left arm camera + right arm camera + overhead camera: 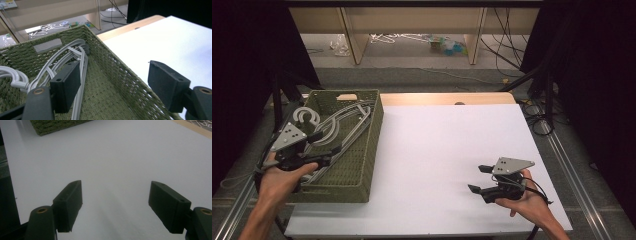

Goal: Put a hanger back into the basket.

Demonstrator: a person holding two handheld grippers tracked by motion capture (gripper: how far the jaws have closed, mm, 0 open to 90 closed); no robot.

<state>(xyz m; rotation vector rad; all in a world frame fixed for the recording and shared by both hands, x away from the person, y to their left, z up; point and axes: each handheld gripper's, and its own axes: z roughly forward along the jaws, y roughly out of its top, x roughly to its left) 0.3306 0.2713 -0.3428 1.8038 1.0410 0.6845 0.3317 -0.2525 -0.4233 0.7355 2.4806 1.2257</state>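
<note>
Left hand-held gripper (113, 85), jaws apart, hovers over the green woven basket (374, 145) holding seemingly several grey plastic hangers (339, 127); right hand-held gripper (478, 178) gapes empty right of it.

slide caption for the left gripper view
Open left gripper above a green woven basket holding grey clothes hangers.

No text, label, brand, number or sign is showing clearly enough to be read anywhere in these views; nothing legible is appearing on any surface.
</note>
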